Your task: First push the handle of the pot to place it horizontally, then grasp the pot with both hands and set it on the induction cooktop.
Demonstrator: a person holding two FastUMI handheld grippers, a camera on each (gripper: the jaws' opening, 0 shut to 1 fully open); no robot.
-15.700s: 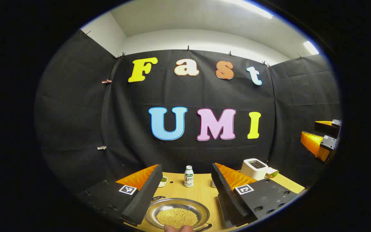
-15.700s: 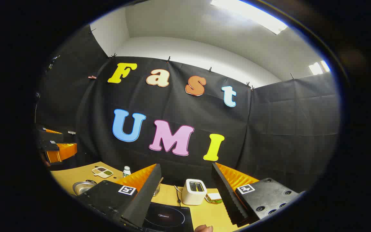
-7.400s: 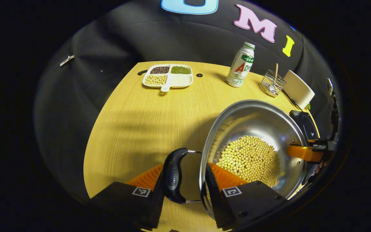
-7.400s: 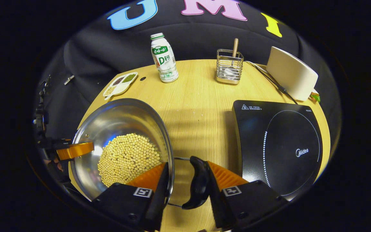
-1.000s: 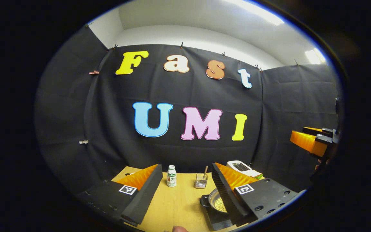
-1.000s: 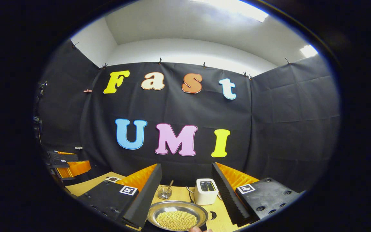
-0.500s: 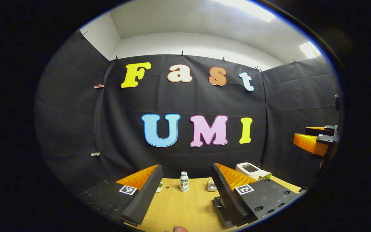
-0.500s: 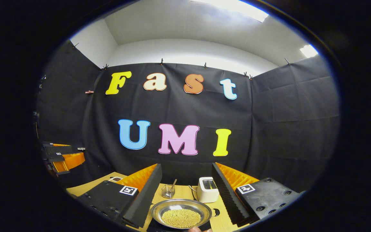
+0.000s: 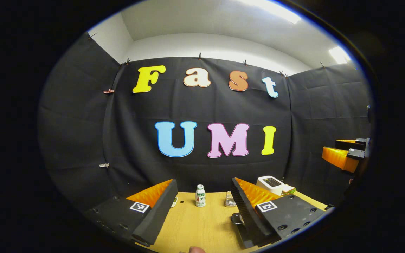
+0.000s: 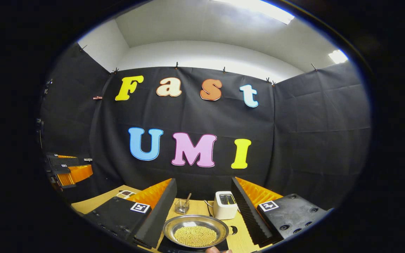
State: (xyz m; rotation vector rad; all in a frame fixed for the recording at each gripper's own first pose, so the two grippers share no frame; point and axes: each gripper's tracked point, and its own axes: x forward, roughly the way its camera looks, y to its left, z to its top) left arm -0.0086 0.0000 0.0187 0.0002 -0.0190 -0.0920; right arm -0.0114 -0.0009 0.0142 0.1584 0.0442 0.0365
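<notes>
The wooden table [image 10: 239, 240] spans the low part of both views, under the black cloth wall; in the right gripper view the right gripper [image 10: 204, 207] hangs above the near edge with its fingers spread wide and nothing between them, and between them, lower down, sits the pot [image 10: 195, 230], a shallow steel pan of yellow beans [image 10: 195, 235], resting on the black induction cooktop [image 10: 167, 246], with one dark side handle [image 10: 233, 230] lying level at its right; the left gripper [image 10: 70, 168] shows far off at the left of that view, held up off the table; in the left gripper view the left gripper [image 9: 204, 207] is likewise spread, pinching nothing, and the right gripper [image 9: 343, 154] shows far right, raised, its state there too small to tell; a white toaster [image 10: 225, 205] stands at the far side of the table, right of a wire holder [image 10: 181, 206] with a spoon in it; a small white bottle [image 9: 200, 196] stands far centre in the left gripper view; a divided white dish [image 10: 125, 193] of grains lies at the far left; a fingertip [image 9: 197, 250] peeks in at the bottom edge.
</notes>
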